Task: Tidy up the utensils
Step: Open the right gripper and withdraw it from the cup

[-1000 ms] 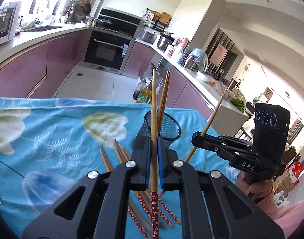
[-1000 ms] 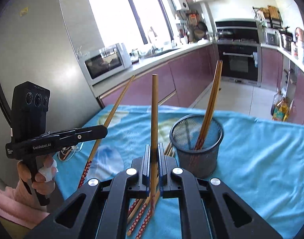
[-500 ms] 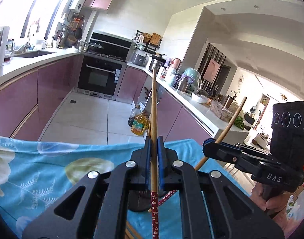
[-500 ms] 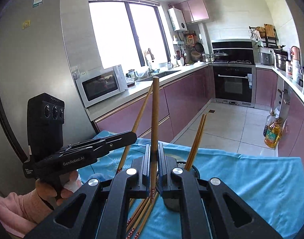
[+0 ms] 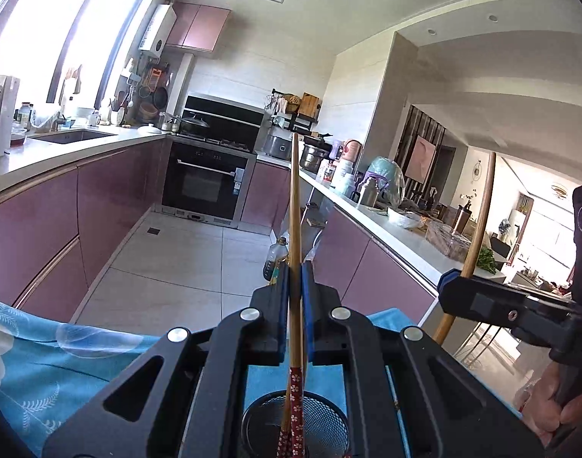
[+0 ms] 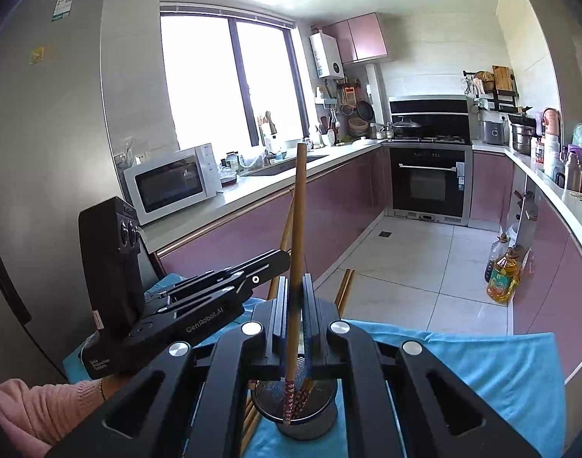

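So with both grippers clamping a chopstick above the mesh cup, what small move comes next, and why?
Probably open the right gripper: its chopstick already has its patterned end inside the mesh cup, so it should drop in.

Below the left tool (image 5: 295,286), the mesh holder (image 5: 321,420) is cut off by the frame's bottom edge, so the lower ends of the chopsticks (image 5: 295,427) inside it are lost. From the right tool (image 6: 295,297), its own body hides most of the holder's rim and the loose chopsticks (image 6: 249,420) beside it. The hand (image 5: 550,416) gripping the other tool runs off the edge.
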Tool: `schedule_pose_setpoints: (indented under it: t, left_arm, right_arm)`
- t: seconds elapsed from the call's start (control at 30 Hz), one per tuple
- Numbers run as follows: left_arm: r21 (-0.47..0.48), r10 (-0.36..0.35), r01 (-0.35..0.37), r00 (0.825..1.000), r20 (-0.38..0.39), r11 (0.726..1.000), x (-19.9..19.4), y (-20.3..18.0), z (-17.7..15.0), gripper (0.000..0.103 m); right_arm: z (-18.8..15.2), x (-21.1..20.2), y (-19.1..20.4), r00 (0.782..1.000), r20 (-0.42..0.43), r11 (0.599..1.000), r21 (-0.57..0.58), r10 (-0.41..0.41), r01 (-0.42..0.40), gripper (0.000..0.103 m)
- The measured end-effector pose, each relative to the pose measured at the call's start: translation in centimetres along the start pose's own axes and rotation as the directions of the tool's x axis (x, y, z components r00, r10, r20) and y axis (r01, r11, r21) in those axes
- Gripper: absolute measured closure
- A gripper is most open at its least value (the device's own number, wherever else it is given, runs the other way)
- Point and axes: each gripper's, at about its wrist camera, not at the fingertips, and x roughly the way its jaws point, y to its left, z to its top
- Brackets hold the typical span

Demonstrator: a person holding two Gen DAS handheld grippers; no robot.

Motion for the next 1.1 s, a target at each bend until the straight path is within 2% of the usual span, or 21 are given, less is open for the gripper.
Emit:
schedule_pose_setpoints:
  t: [0.13,0.37,0.53,0.63,0.8,0.93,1.03,1.1]
  left_arm:
    - [0.032,0.038,-0.037,0.999,-0.031,0.999,1.5,-0.1,-1.8,0.096]
    - [0.026,0.069,-0.067,0.995,-0.077,0.997,3.3,1.5,-3.9,0.096]
    - [0.044,0.069,-0.066,0.994,-0.08,0.997,2.3,1.8,-4.4,0.096]
    - [0.062,0.066,-0.061,0.994,-0.09,0.996,1.7,1.8,-4.5,0.096]
    - [0.076,0.066,-0.055,0.988,-0.138,0.996,1.0,2.0,-5.1,0.096]
    - [0.075,0.048,-0.034,0.979,-0.2,0.997,1.3,2.5,-5.8,0.096]
    - [0.067,0.053,-0.039,0.974,-0.22,0.997,1.7,2.7,-6.2,0.095]
    - [0.054,0.05,-0.038,0.972,-0.231,0.998,1.7,3.0,-6.3,0.089]
  right_arm:
    - [0.0,0.2,-0.2,1.0,0.011,1.0,0.009,-0.001,0.001,0.097]
    - [0.0,1.2,-0.9,1.0,0.014,0.999,0.046,0.001,-0.002,0.097]
    - [0.6,1.1,-1.3,0.998,0.056,0.997,0.075,0.009,-0.013,0.097]
    - [0.4,1.6,-1.4,0.999,0.054,0.997,0.076,0.004,-0.008,0.097]
    - [-1.6,4.4,-1.9,0.997,-0.081,0.995,0.096,0.007,0.001,0.097]
    - [-2.9,6.6,-2.1,0.977,-0.212,0.994,0.112,0.02,0.004,0.097]
    - [-3.6,7.5,-2.5,0.968,-0.251,0.992,0.119,-0.005,0.036,0.095]
    - [-3.8,7.9,-2.6,0.966,-0.258,0.991,0.126,-0.017,0.052,0.094]
